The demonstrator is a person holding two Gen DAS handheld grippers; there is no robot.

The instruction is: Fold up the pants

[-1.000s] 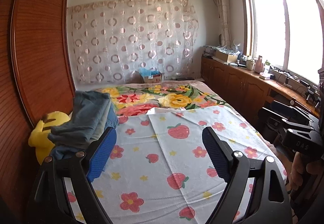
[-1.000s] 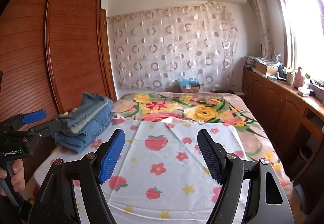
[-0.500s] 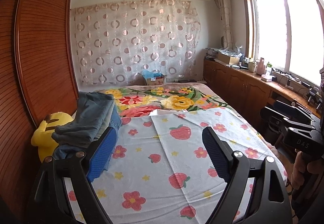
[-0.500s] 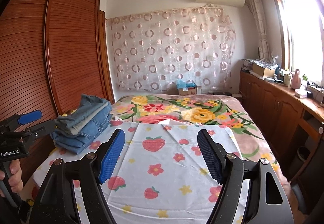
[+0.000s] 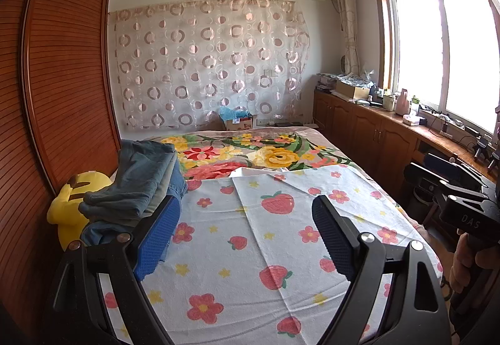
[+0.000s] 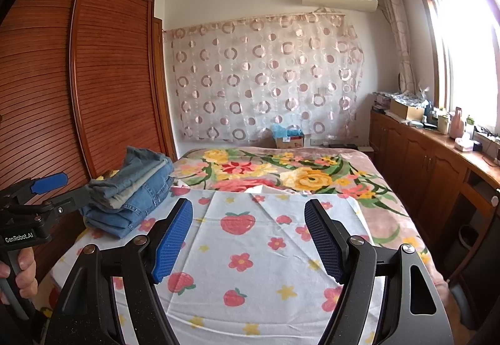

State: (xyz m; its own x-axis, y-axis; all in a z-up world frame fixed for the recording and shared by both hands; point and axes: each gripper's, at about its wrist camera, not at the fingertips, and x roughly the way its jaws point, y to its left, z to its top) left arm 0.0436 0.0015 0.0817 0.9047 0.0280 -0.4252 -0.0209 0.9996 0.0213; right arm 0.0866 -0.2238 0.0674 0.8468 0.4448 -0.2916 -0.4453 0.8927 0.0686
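A stack of folded blue denim pants (image 5: pixel 140 185) lies at the left side of the bed, on the strawberry-print sheet (image 5: pixel 250 239); it also shows in the right wrist view (image 6: pixel 134 192). My left gripper (image 5: pixel 247 220) is open and empty, held above the sheet, its left finger just in front of the stack. My right gripper (image 6: pixel 248 223) is open and empty above the sheet's middle. Each gripper shows at the edge of the other's view: the left one (image 6: pixel 47 189) beside the stack, the right one (image 5: pixel 450 189) at the bed's right side.
A yellow plush toy (image 5: pixel 75 204) sits behind the stack against the wooden wardrobe (image 5: pixel 62 95). A floral blanket (image 5: pixel 250 154) covers the far half of the bed. Wooden cabinets (image 5: pixel 375 135) with clutter run along the right under the window.
Both grippers have tilted up and pulled back slightly, so the bed sits lower in both views. Jaws stay open. The pants stack has not moved.
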